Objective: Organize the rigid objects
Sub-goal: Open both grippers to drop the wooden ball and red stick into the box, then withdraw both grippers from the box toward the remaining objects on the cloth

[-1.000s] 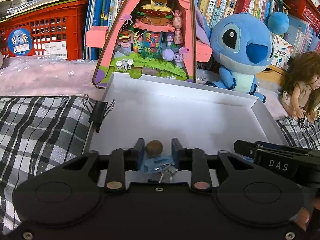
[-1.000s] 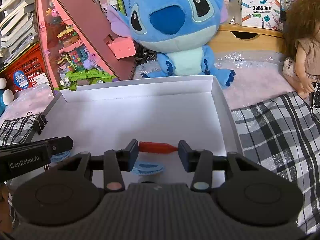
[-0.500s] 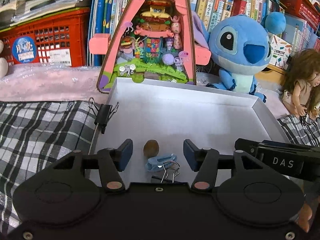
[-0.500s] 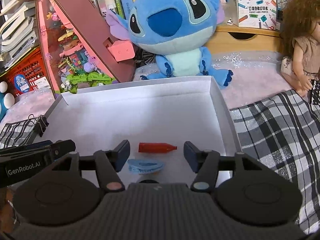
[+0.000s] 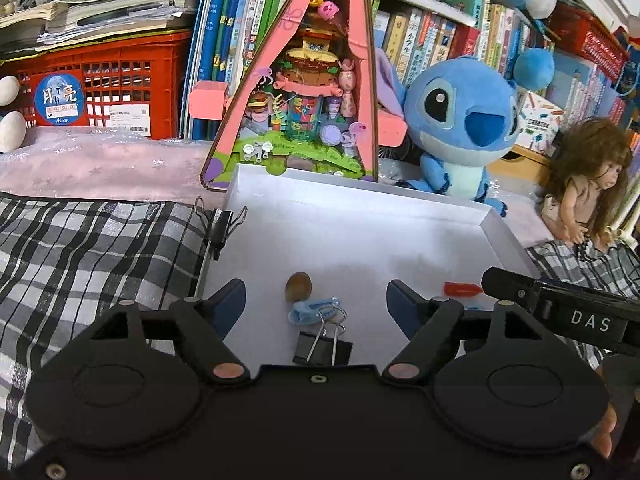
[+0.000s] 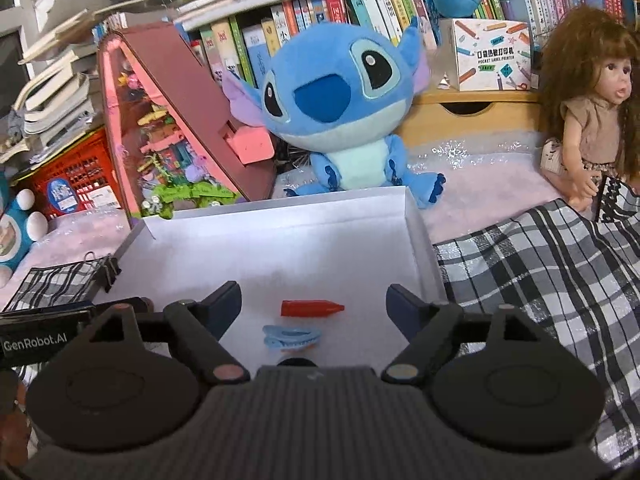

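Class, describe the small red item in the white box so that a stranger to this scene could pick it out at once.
Find the shallow white box in front of the blue plush toy. On its floor near the front lies a red crayon-shaped piece, pointing right, just beyond a pale blue hair clip. It is the only red thing in the box.

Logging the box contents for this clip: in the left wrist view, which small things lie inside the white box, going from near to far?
Black binder clip → blue hair clip → brown nut. The red cap lies off to the right, about level with the nut, so I leave it out of the order.
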The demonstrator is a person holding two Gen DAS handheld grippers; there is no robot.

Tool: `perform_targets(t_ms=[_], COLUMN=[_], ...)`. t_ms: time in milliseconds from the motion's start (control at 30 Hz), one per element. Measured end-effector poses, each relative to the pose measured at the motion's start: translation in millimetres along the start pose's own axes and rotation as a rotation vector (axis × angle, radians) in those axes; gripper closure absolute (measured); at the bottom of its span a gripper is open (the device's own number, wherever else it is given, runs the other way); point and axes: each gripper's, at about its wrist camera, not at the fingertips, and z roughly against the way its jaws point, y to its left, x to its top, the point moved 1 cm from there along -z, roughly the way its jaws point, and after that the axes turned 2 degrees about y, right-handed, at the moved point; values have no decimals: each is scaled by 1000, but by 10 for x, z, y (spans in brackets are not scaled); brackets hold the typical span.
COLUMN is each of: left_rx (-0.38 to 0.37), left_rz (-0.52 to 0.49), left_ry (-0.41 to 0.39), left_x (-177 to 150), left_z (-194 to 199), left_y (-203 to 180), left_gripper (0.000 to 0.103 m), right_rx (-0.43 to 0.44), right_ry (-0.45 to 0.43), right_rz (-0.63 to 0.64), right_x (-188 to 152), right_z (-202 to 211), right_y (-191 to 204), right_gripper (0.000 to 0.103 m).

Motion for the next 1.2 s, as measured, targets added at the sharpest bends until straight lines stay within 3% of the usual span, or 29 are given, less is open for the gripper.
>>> perform_targets(t_ms=[433, 1200], left_rx=[-33, -134], left_rz=[-22, -126], left_ry=[-26, -76], left_x=[-193, -940], left_z=[408, 1143], left_y=[-27, -267], left_gripper=[25, 22], right_rx=[46, 81], right_ry=[-38, -143], right_rz=[4, 237], right_x=[-176, -714], right_z=[406, 1117], right_y=[-167, 57], right_gripper=[11, 5])
